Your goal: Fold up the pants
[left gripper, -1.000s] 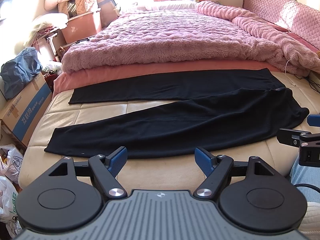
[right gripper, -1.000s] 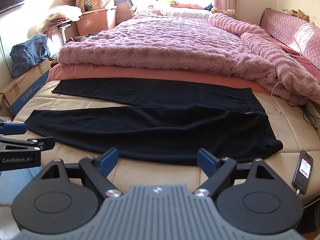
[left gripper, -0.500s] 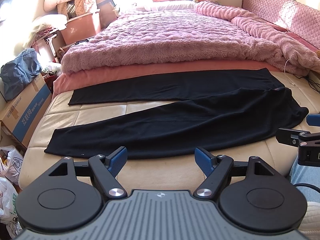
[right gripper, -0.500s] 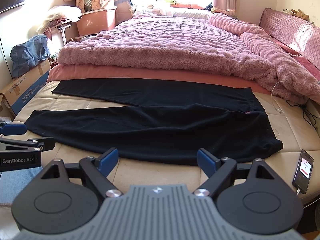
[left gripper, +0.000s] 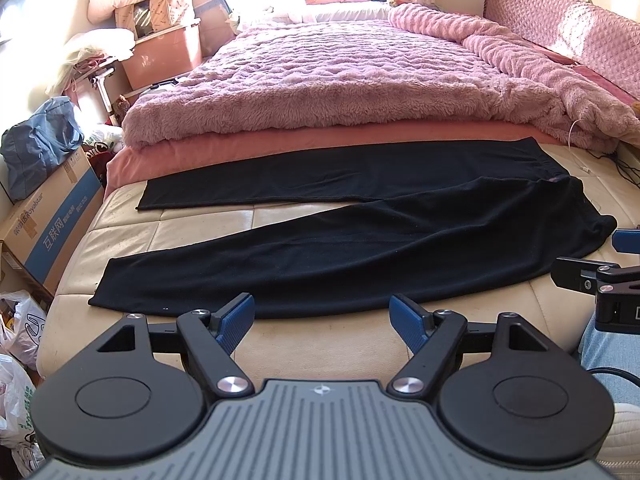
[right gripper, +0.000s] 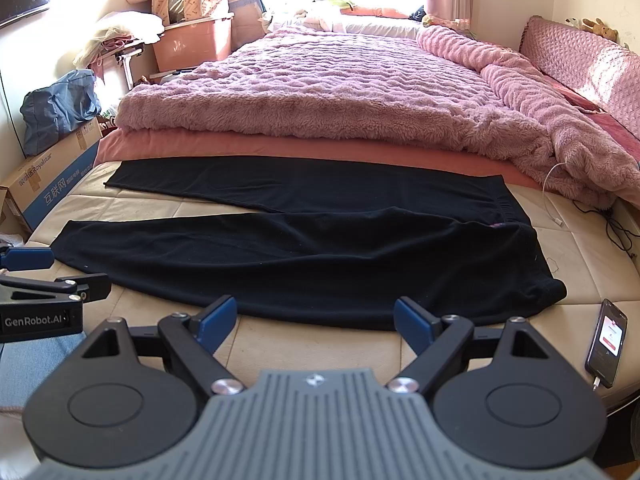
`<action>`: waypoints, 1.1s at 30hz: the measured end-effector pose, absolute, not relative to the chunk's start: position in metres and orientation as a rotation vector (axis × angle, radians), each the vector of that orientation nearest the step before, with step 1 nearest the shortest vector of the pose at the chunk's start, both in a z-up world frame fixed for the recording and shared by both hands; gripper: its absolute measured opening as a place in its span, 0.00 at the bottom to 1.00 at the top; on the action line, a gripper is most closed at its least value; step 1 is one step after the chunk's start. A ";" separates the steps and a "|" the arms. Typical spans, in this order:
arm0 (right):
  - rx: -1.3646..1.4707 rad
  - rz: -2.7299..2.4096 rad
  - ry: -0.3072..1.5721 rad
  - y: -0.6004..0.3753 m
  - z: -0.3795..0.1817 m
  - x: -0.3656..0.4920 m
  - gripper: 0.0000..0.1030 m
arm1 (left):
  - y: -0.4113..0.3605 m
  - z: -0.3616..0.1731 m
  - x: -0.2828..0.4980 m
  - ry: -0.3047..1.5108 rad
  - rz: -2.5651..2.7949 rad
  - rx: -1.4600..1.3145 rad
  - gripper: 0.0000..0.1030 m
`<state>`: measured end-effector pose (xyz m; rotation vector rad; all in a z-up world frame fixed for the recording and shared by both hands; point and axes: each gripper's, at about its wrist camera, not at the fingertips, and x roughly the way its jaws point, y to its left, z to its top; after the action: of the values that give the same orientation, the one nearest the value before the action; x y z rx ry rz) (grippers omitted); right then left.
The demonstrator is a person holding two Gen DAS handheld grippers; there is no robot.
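Observation:
Black pants (left gripper: 360, 248) lie flat on the cream mattress (left gripper: 320, 344), legs spread toward the left, waistband at the right; they also show in the right wrist view (right gripper: 320, 264). My left gripper (left gripper: 322, 322) is open and empty, just in front of the near leg's edge. My right gripper (right gripper: 316, 322) is open and empty, in front of the near edge by the hip. Each gripper shows at the side of the other's view: the right one (left gripper: 600, 264), the left one (right gripper: 40, 276).
A fluffy pink blanket (left gripper: 340, 84) covers the bed behind the pants. A phone (right gripper: 608, 342) with a cable lies at the mattress's right edge. A cardboard box (left gripper: 48, 220), a blue bag and plastic bags stand on the left. My denim-clad knee (left gripper: 612, 344) is at the right.

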<state>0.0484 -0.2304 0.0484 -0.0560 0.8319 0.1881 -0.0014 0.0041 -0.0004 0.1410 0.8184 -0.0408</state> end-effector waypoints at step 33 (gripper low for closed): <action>-0.553 0.432 0.999 -0.362 -0.065 0.182 0.27 | 0.182 -0.150 0.106 0.992 -0.146 1.042 0.68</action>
<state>0.1816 -0.3623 -0.0653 -0.5533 0.9987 0.4322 0.1056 0.1825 -0.1504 1.0418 0.9920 -0.1463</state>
